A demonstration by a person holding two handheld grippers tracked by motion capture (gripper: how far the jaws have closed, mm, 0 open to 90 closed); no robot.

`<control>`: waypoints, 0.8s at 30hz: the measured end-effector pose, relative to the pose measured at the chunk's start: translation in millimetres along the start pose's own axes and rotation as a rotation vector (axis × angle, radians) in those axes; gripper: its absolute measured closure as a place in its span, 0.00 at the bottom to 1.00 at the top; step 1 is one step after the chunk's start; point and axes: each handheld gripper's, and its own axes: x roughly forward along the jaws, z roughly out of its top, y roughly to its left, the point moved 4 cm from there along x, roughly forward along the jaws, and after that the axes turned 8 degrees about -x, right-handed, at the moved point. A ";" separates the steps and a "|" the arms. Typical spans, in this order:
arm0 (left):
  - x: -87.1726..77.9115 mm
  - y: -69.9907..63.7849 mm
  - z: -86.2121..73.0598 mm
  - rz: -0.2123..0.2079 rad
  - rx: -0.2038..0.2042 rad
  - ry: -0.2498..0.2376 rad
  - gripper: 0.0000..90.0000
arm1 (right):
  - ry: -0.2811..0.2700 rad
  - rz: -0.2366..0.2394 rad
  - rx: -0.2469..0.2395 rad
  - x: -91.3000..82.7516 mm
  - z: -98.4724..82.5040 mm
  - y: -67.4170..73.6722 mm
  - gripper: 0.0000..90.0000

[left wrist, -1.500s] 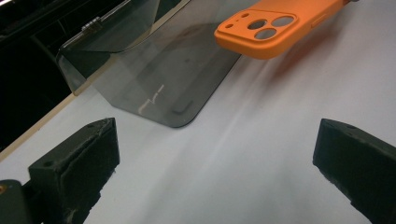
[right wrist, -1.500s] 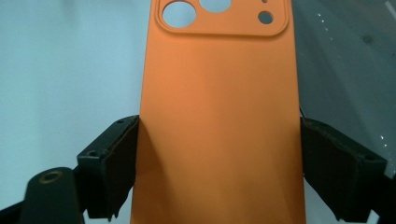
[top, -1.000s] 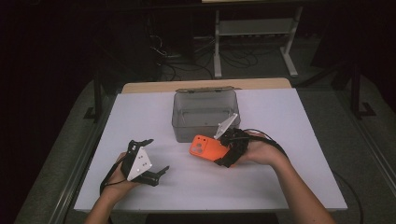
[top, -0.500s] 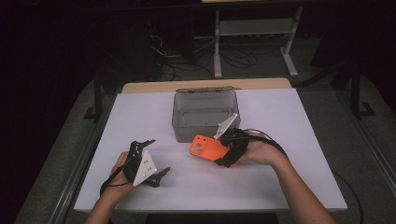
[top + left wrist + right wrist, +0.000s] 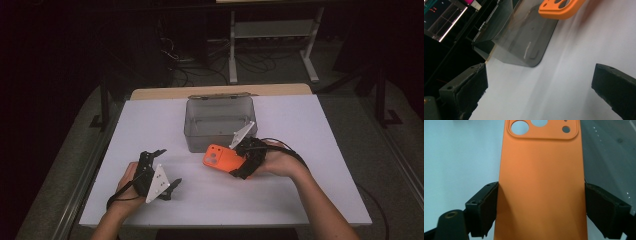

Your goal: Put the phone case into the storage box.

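An orange phone case [image 5: 222, 158] with camera cut-outs hangs just above the white table [image 5: 300, 195], in front of a clear grey plastic bin [image 5: 218, 131]. My right gripper [image 5: 240, 163] is shut on it. In the right gripper view the two black pads [image 5: 485, 207] press on the long sides of the case [image 5: 541, 170]. My left gripper [image 5: 168, 166] rests at the front left of the table, open, with nothing between its jaws. In the left gripper view, past the left gripper [image 5: 539, 92], lie the bin [image 5: 524, 37] and one end of the case [image 5: 560, 8].
The bin stands at the middle back of the table and looks empty. A wooden strip [image 5: 220, 91] runs along the table's far edge. Behind it are a metal shelf frame [image 5: 272, 35] and cables on a dark floor.
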 end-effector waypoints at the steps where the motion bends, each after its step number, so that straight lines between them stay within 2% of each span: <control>1: 0.1 -0.3 0.0 0.005 0.007 0.000 0.00 | 0.000 0.000 0.000 0.0 0.0 0.0 0.18; 7: 0.5 -2.2 1.2 0.030 0.069 0.011 0.00 | 0.000 0.000 0.004 0.4 0.2 0.2 0.18; 16: 1.5 -4.5 2.5 0.065 0.133 0.015 0.00 | 0.002 0.002 0.008 0.9 0.1 0.4 0.18; 24: 2.9 -7.7 3.9 0.093 0.211 0.028 0.00 | 0.004 0.002 0.007 1.2 -0.2 0.0 0.18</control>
